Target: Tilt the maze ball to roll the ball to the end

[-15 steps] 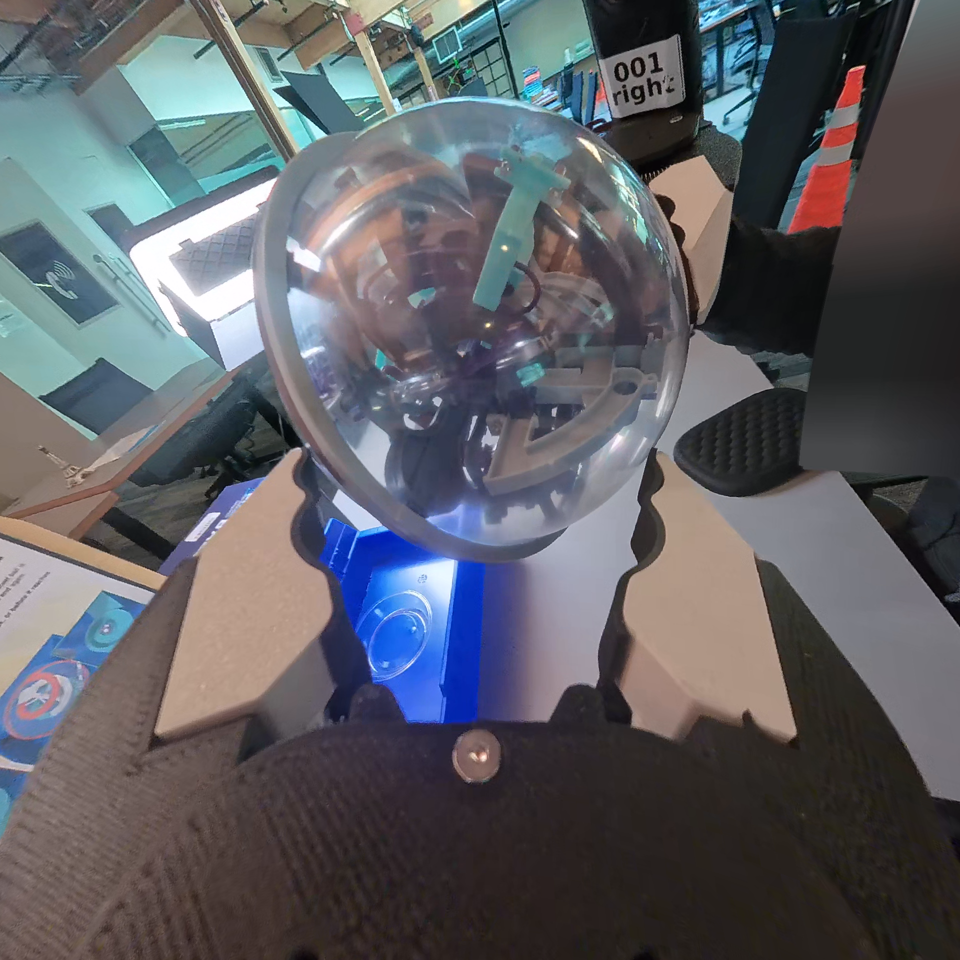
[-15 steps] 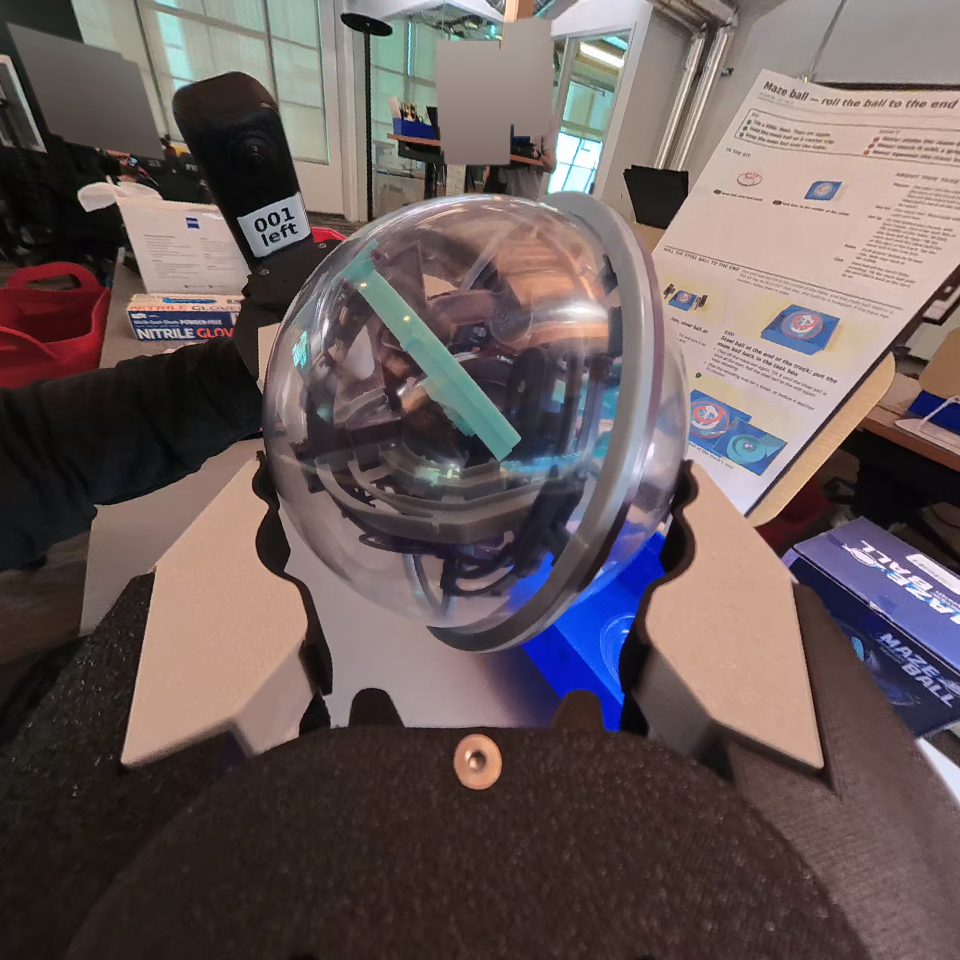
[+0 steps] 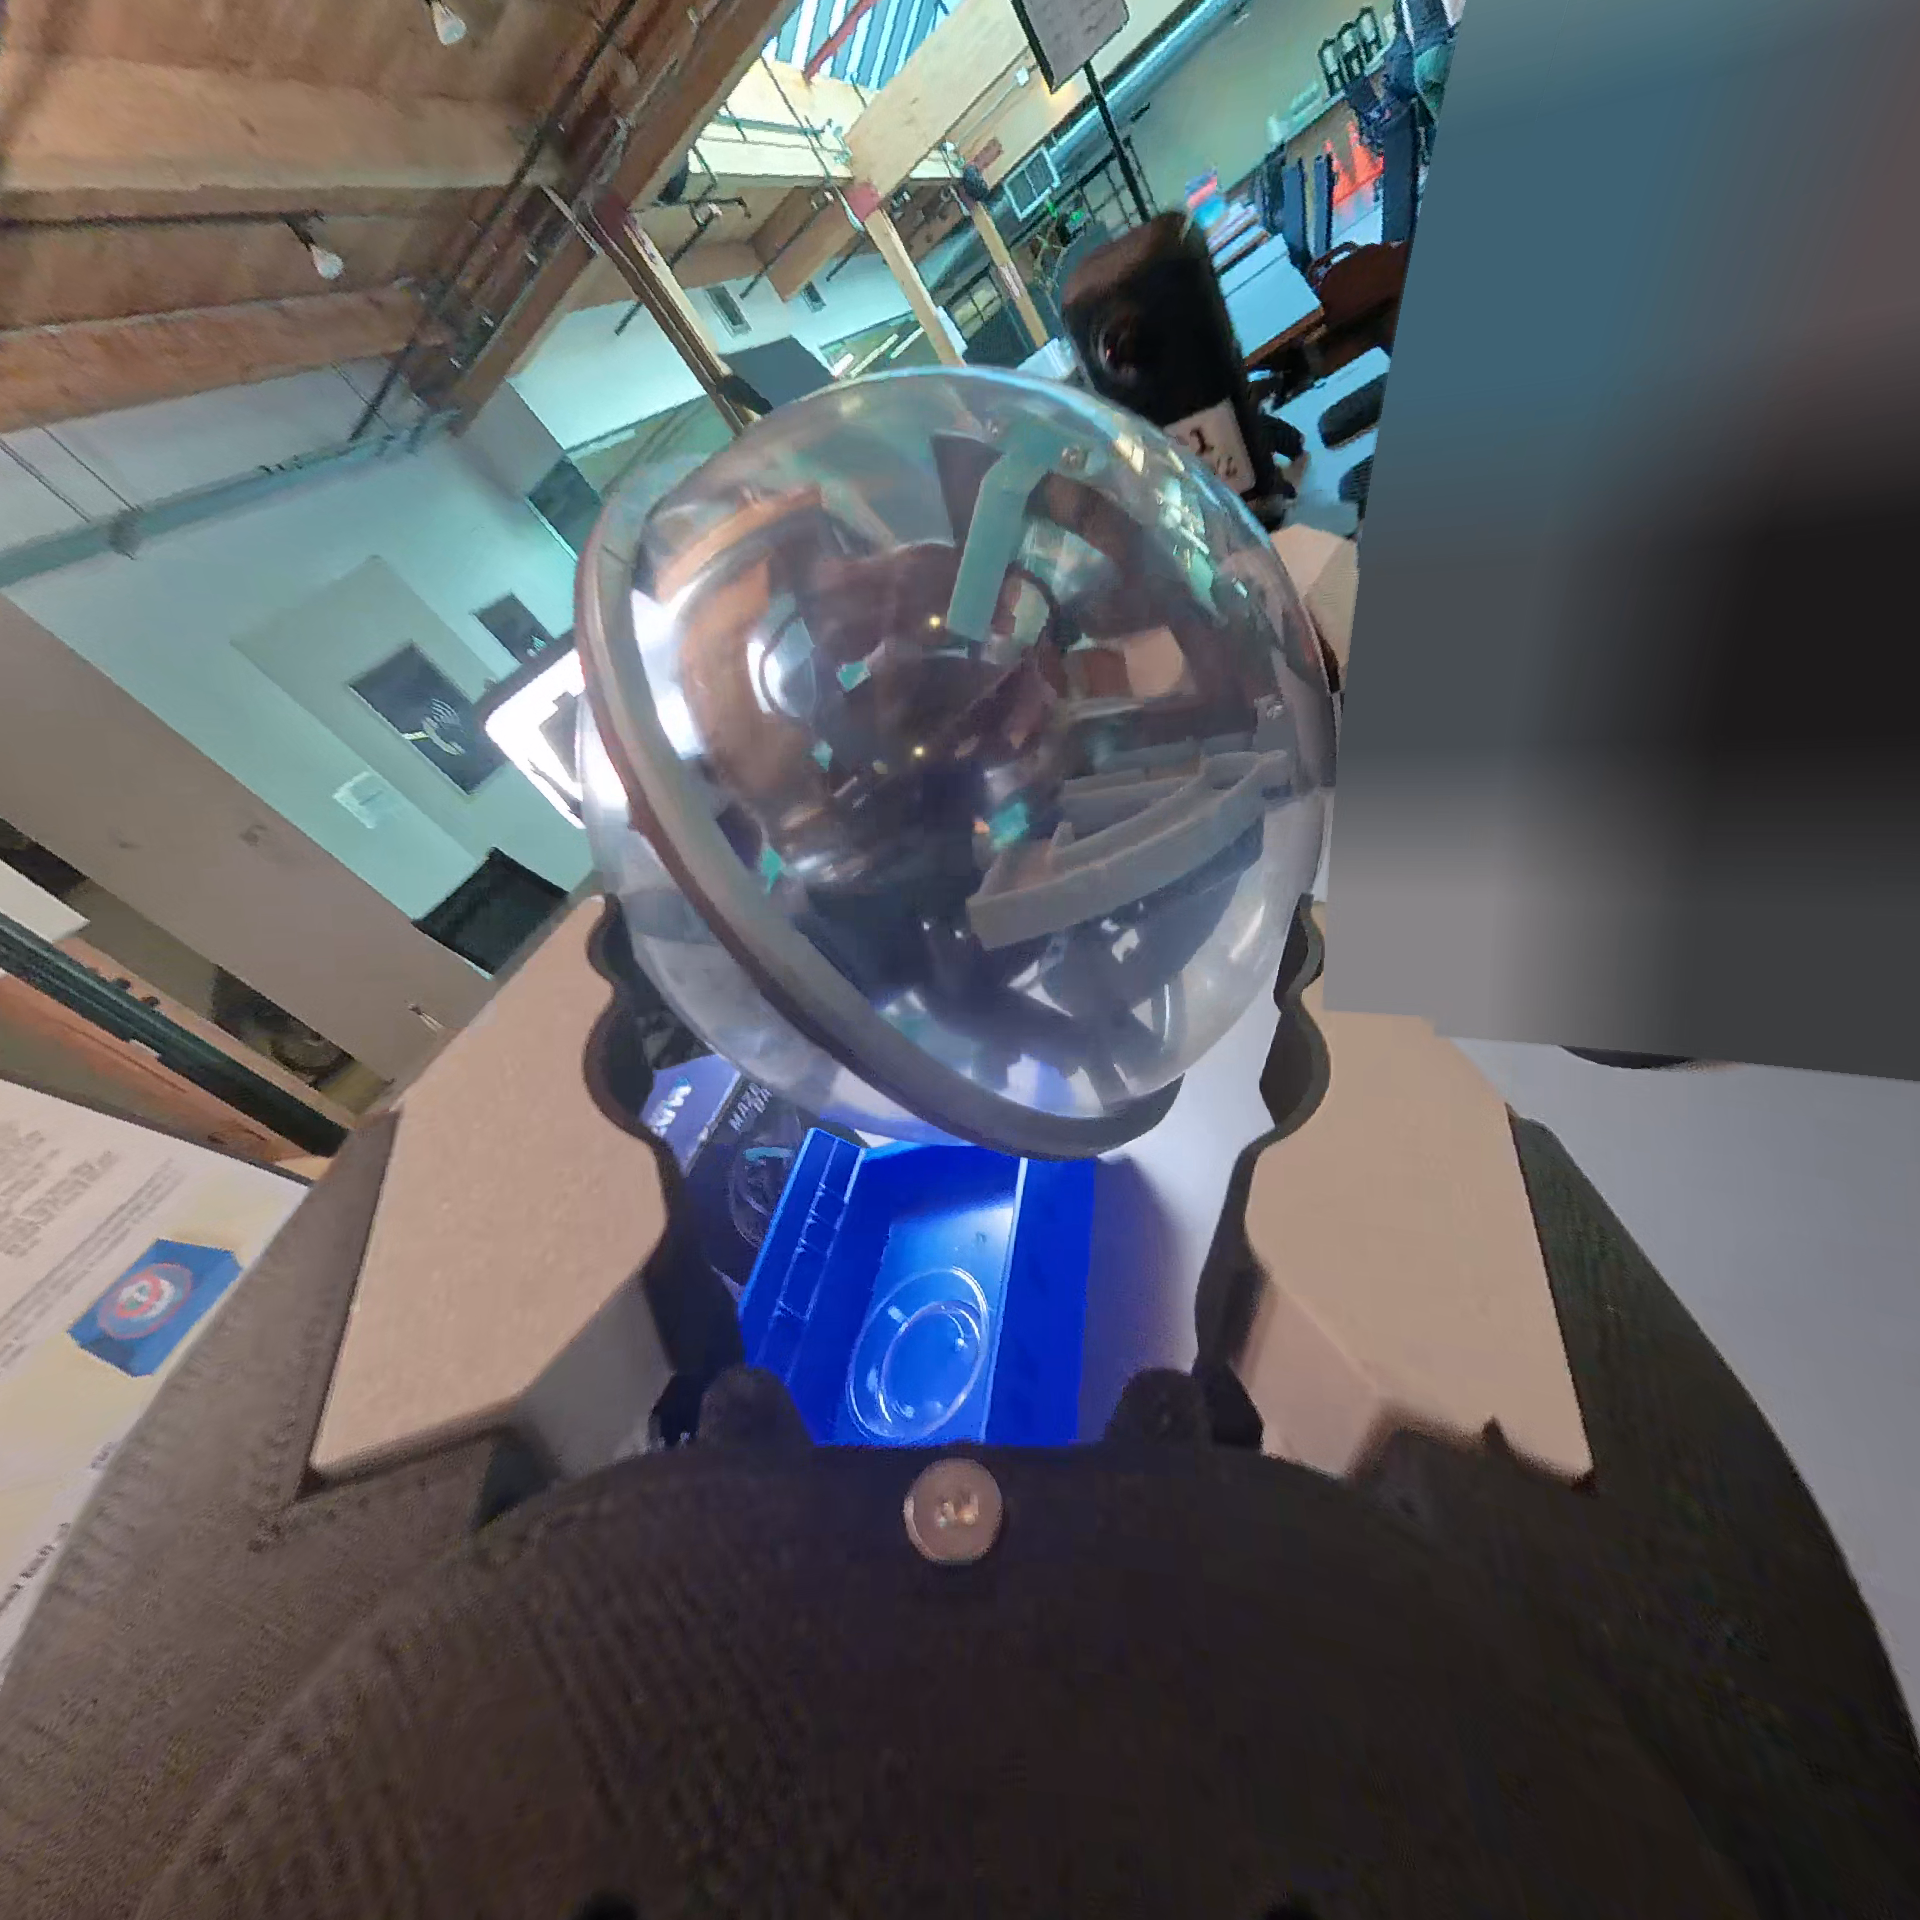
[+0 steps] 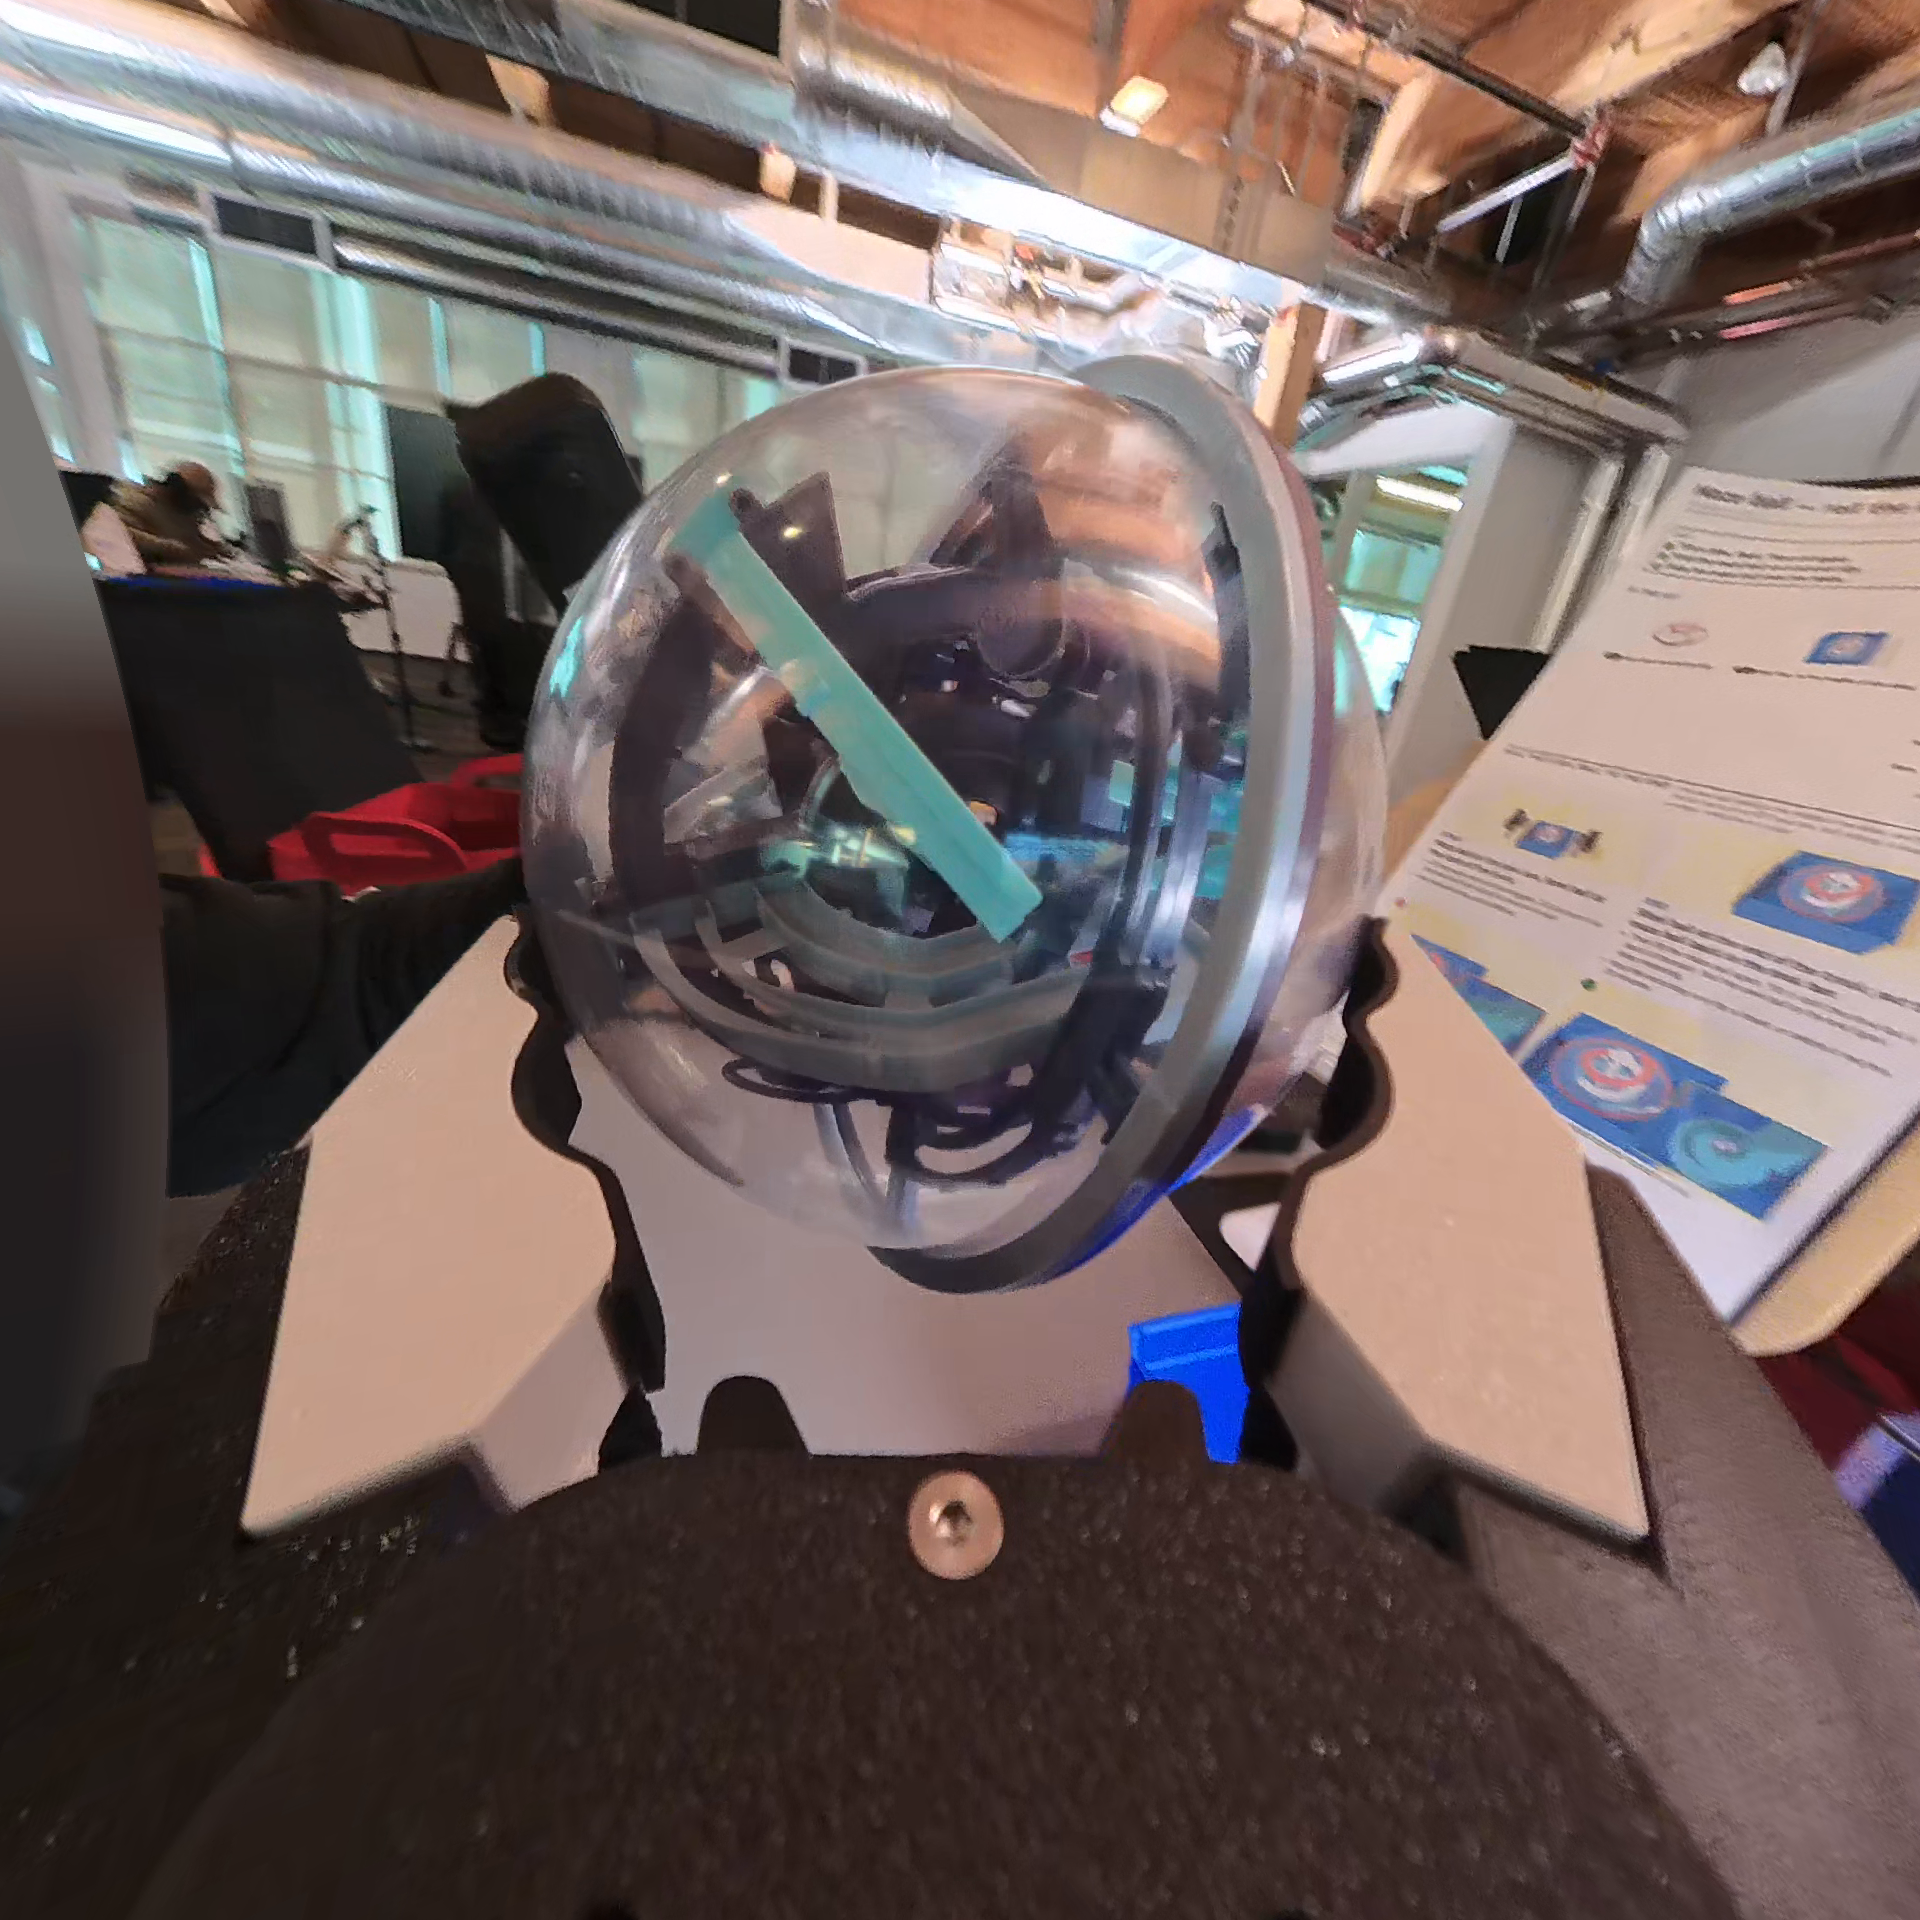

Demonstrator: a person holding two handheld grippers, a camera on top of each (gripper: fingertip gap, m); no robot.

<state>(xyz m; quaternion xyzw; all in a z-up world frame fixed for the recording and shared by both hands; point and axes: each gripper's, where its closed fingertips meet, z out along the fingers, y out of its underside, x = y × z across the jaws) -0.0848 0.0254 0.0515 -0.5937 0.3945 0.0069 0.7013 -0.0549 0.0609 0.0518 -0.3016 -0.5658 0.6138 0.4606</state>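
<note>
The maze ball [image 3: 951, 758] is held up in the air between both grippers, above the blue tray [image 3: 920, 1304] on the white table [image 3: 1704, 1195]. The left gripper [image 3: 951, 966] clamps its lower sides, and the right gripper [image 4: 940, 997] does the same from the opposite side. Since half a second ago both have tipped upward, so ceiling beams now fill the background. The grey seam ring [image 4: 1262, 665] leans further over. The instruction board [image 4: 1704, 883] stands at the table's right edge.
</note>
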